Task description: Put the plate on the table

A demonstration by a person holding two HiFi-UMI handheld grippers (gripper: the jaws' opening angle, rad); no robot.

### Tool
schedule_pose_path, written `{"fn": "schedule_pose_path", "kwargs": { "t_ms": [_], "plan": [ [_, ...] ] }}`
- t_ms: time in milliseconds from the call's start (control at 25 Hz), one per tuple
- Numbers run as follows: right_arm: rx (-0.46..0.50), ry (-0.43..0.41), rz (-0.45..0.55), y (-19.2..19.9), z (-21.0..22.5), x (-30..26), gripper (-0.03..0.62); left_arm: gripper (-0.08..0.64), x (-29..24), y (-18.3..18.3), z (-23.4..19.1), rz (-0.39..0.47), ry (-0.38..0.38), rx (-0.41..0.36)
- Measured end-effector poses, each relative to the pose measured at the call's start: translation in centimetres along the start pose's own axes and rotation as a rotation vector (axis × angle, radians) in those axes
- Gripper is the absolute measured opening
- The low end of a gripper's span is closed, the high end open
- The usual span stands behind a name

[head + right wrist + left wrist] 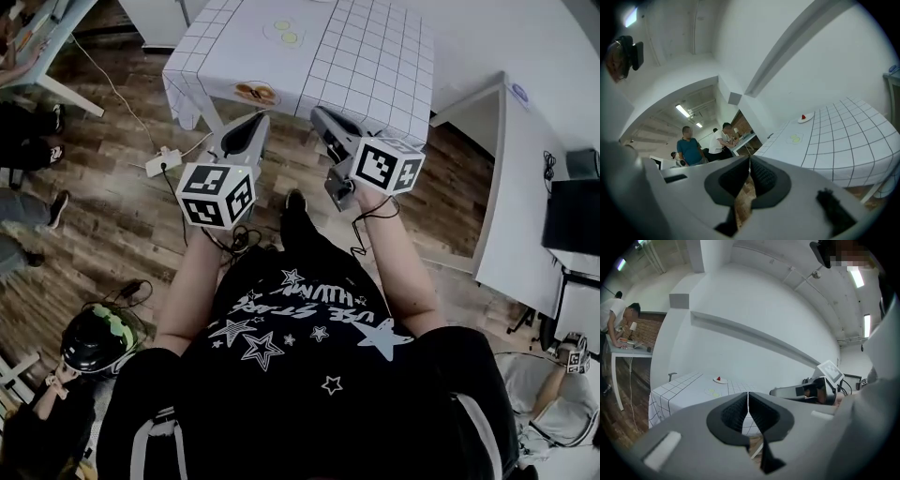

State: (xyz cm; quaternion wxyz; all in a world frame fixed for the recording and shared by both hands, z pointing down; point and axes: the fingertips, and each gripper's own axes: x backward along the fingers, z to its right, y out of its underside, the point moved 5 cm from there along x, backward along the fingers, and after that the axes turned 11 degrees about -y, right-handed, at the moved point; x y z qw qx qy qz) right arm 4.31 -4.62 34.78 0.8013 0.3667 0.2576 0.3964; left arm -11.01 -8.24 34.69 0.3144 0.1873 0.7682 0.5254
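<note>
At the far left, people's dark shoes (56, 119) stand on the brown wood-plank floor (122, 225). A black helmet with a green visor (99, 339) is low on my left side. A white power strip (161, 163) lies on the floor just left of my left gripper (748, 404). Its jaws are closed, pad against pad, with nothing between them.

Just ahead of both grippers stands the table (375, 56), covered by a white cloth with a black grid that hangs over the near edge. At that near edge, left of the middle, lies a small pale disc with an orange-brown thing on it (255, 92). Beyond it is a pair of flat yellow-green circles (284, 31).

The small round white plate (720, 379), with a red piece on top, is already on the table. It sits near the far edge on the left half, past the yellow-green circles, which lie between my jaws and it. It lies flat, face up. Being round, it shows no long axis, and I cannot tell which way it points.

My right gripper (750, 164) is closed too, its tips meeting on nothing. To its right stands a white desk (525, 159) carrying a black monitor (574, 217). A person in a pale shirt (562, 403) is at the bottom right corner.
</note>
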Motion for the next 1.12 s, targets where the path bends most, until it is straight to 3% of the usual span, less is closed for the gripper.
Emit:
{"fn": "schedule_pose_path", "kwargs": {
  "t_ms": [360, 440, 560, 760, 1000, 1120],
  "plan": [
    [0.093, 0.070, -0.022, 10.0, -5.9, 5.9, 0.017, 0.015, 9.2, 8.0, 2.5, 0.045, 0.047, 0.005],
    [0.130, 0.066, -0.013, 10.3, -7.4, 6.8, 0.017, 0.015, 10.6, 8.4, 3.3, 0.058, 0.048, -0.006],
    [0.155, 0.051, -0.025, 8.1, -8.3, 7.6, 0.017, 0.015, 10.9, 6.1, 4.6, 0.055, 0.027, -0.021],
    [0.152, 0.071, -0.066, 3.2, -5.4, 8.5, 0.014, 0.015, 6.7, 2.5, 6.0, 0.022, 0.001, 0.000],
    [0.263, 0.044, -0.045, 5.7, -3.8, 14.5, 0.014, 0.015, 7.2, 7.3, 11.6, 0.103, -0.026, -0.034],
    [0.224, 0.045, -0.049, 10.5, -4.7, 19.4, 0.014, 0.015, 10.5, 12.0, 15.9, 0.065, -0.021, -0.056]
  ]
}}
